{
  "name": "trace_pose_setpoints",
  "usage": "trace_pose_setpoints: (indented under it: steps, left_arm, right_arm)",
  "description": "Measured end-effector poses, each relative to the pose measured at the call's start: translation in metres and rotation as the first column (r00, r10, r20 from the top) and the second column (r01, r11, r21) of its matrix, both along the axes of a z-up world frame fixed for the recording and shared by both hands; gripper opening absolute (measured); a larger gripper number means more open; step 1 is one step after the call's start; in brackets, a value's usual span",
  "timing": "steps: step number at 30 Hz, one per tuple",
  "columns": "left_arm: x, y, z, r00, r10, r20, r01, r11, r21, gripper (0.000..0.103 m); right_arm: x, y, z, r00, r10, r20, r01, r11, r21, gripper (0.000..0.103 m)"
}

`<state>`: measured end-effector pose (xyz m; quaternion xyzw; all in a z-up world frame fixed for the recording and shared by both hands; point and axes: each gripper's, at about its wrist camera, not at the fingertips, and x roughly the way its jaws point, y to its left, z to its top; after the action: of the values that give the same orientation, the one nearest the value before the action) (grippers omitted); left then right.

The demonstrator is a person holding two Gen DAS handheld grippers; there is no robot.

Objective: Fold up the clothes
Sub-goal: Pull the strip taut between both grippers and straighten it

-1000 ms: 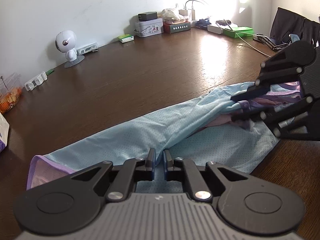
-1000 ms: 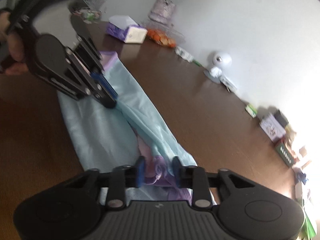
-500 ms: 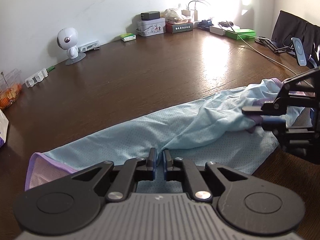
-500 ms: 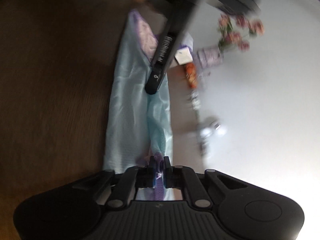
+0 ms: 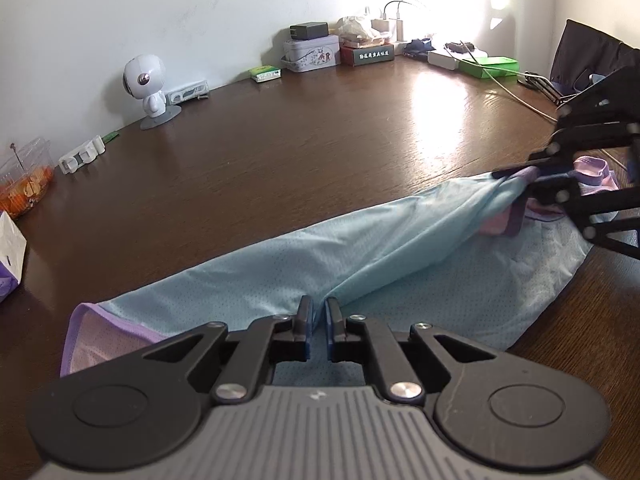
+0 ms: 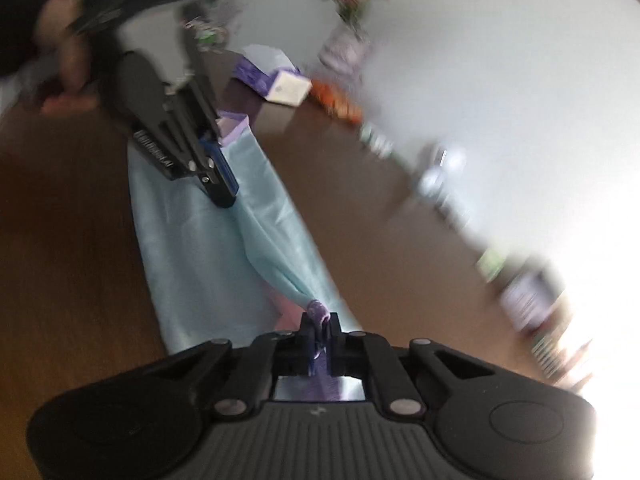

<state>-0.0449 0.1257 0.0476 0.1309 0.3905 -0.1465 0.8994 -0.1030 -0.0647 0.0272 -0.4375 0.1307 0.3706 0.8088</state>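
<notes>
Two tongs, both pinching the same garment. The light-blue garment [image 5: 280,264], with purple trim, lies stretched long and narrow on the brown counter [image 5: 280,152], partly doubled over on itself along its length.

Left tongs [image 5: 319,320]: pressed together on a raised ridge of the blue cloth near the purple-edged end; the cloth runs up between the pads.

Right tongs [image 6: 320,330]: jaws have just been closing and now pinch a bunched bit of purple trim at the other end, with blue cloth fanning out from the pinch. The right wrist view is smeared, so finer detail of that grip cannot be read.

Step in hand, as judged: both ends of one long edge are gripped and the edge is lifted slightly off the lower layer, ready for a lengthwise fold. The fold looks part done, not flattened.

Next move calls for: carrying both pinched points together, level with each other and with the cloth taut between them, across the lower layer, then setting the edge down aligned before letting go. Uneven travel would twist the ridge. Clutter along the wall is well apart.
</notes>
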Motion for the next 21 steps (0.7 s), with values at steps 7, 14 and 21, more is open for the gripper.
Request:
trace_pose_setpoints:
  steps: [7, 14, 21]
  left_arm:
    - [0.003, 0.003, 0.000, 1.000, 0.006, -0.014, -0.006, 1.000, -0.013, 0.007]
    - [0.000, 0.016, 0.010, 0.999, -0.001, -0.041, -0.001, 0.999, -0.053, 0.017]
    - [0.006, 0.072, 0.019, 0.974, 0.221, -0.050, -0.224, 0.971, -0.088, 0.033]
  right_arm:
    - [-0.031, -0.003, -0.025, 0.975, 0.191, 0.117, -0.169, 0.970, -0.175, 0.018]
    - [-0.039, -0.006, -0.033, 0.946, 0.272, 0.178, -0.235, 0.950, -0.204, 0.010]
    - [-0.036, -0.017, -0.021, 0.963, 0.239, 0.125, -0.225, 0.967, -0.122, 0.003]
